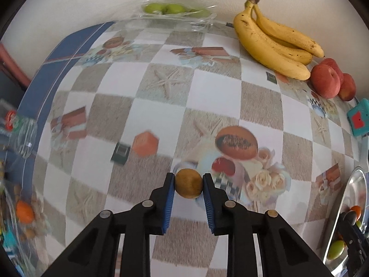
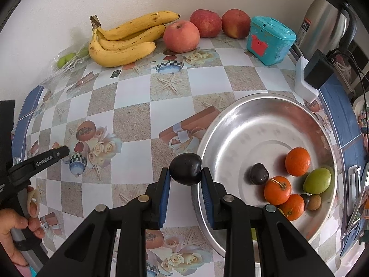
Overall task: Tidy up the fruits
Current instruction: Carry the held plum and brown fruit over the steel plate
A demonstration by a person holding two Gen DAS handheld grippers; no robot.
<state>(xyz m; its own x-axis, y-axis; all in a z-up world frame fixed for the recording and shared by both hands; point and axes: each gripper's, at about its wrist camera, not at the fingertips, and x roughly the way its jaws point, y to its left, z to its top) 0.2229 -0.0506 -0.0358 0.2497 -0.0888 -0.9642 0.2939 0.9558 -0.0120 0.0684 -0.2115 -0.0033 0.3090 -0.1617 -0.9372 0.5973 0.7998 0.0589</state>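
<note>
A small round brown fruit (image 1: 188,183) is pinched between the blue pads of the left tool (image 1: 188,184), low over the patterned table (image 1: 143,106); whether the fruit is clear of the cloth cannot be told. A dark plum (image 2: 185,168) is pinched in the right tool (image 2: 185,173), held just outside the near-left rim of the metal bowl (image 2: 233,117). In that bowl lie three tangerines (image 2: 297,161), a second dark plum (image 2: 259,173), a green fruit (image 2: 317,180) and a small brown one (image 2: 314,202). The bowl is judged to be the goal for both held fruits. It lies to the right of each tool, and the right hand is much the nearer, so a short carry rightward over the rim is called for; the left tool is well apart from it. The bananas (image 2: 124,41) and apples (image 2: 181,36) rest by the far wall.
</note>
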